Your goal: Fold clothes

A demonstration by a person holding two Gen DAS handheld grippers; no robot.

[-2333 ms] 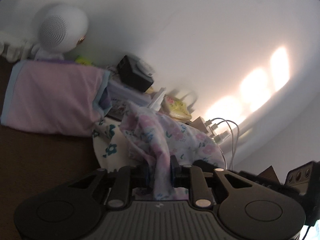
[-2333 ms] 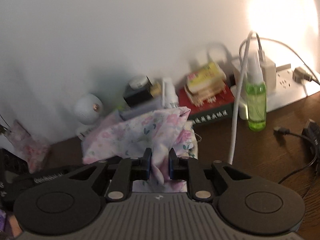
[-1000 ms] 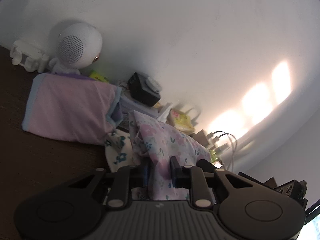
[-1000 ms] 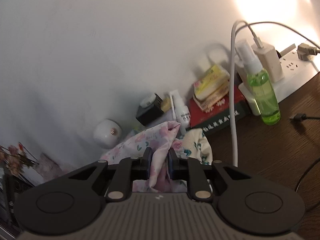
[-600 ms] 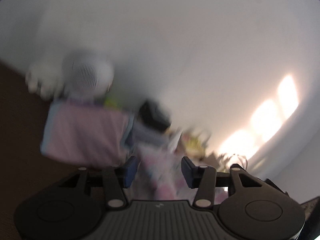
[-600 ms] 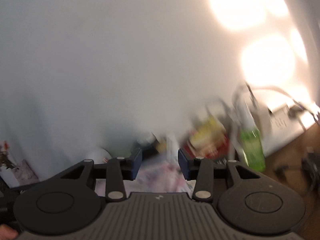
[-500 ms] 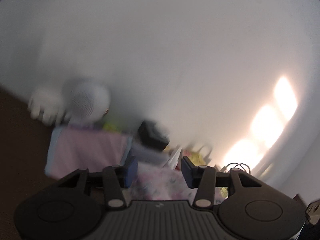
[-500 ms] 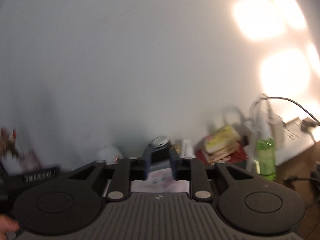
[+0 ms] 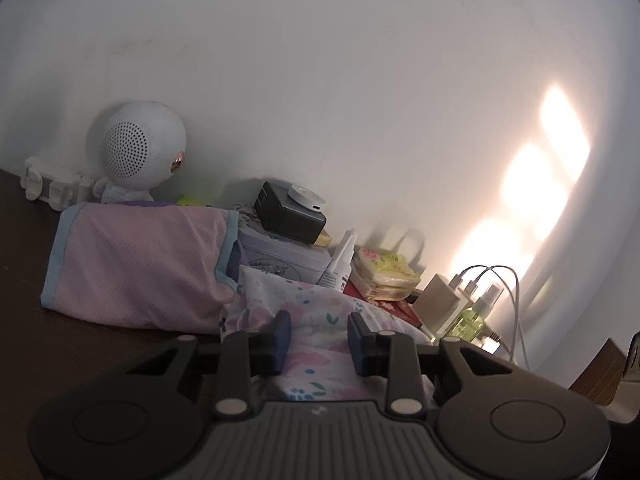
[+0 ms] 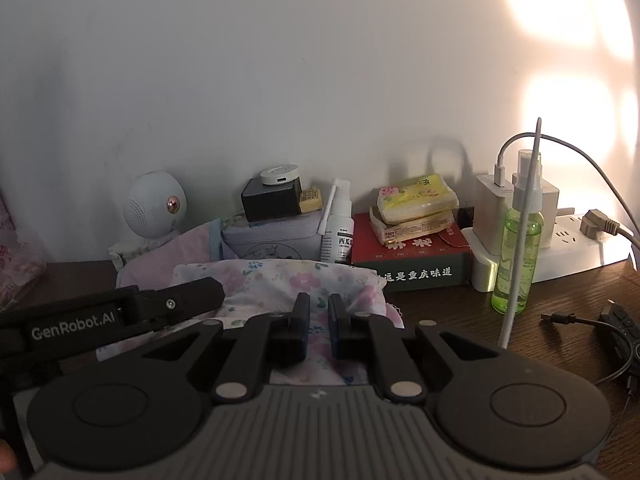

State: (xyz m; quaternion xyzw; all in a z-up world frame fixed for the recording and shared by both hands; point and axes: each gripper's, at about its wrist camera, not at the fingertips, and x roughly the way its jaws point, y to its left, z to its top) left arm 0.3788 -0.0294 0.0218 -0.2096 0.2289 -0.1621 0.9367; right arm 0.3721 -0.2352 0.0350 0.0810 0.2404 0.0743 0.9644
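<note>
Floral garment [image 9: 320,312] folded on dark table [image 9: 60,340], beside pink folded cloth [image 9: 140,264] | L view: left gripper [image 9: 319,338] wide open, empty, above it | R view: garment's [image 10: 280,280] long axis runs left-right along wall; right gripper [image 10: 318,326] narrowly open, empty.

Stood along the white wall: round speaker [image 10: 154,205] at ten o'clock, black box [image 10: 272,199] on lilac tin [image 10: 272,240], red carton [image 10: 412,254], green spray bottle [image 10: 518,256] at three o'clock, power strip [image 10: 576,246] beyond.
</note>
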